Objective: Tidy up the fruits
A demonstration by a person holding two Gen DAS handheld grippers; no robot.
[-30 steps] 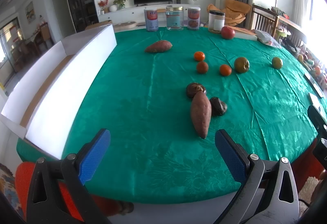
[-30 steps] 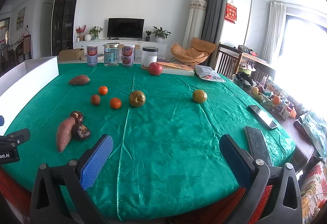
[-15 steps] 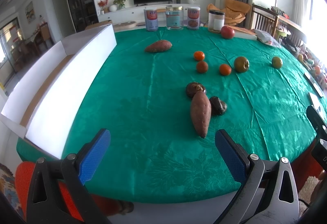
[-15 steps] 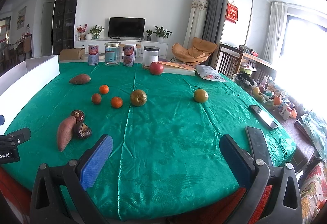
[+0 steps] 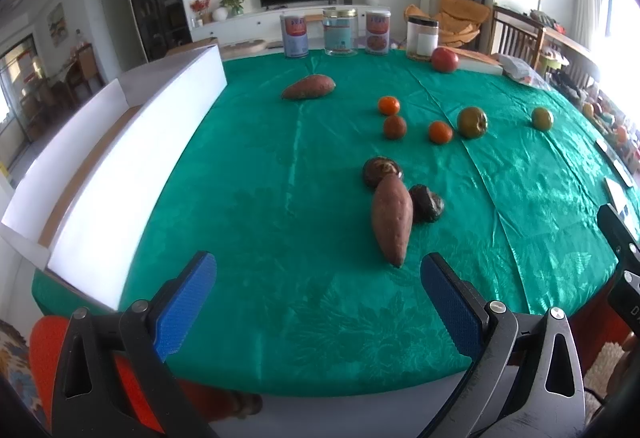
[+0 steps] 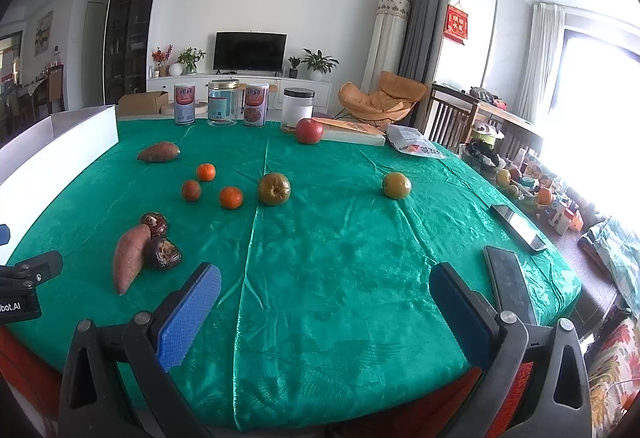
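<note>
A green-clothed surface (image 5: 280, 318) carried a long white box (image 5: 132, 174) along its left edge. The left gripper (image 5: 318, 290) and right gripper (image 6: 325, 302) hovered with fingers wide, empty, near a sweet potato (image 5: 391, 220); three small oranges (image 5: 440, 132) lay farther.

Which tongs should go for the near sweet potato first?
Left, probably. The near sweet potato lies just ahead of the open left tongs; the open right tongs have it off to their left.

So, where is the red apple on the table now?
The red apple sits at the far side of the green table, beside the white jar with the black lid and touching the flat box on its right.
</note>
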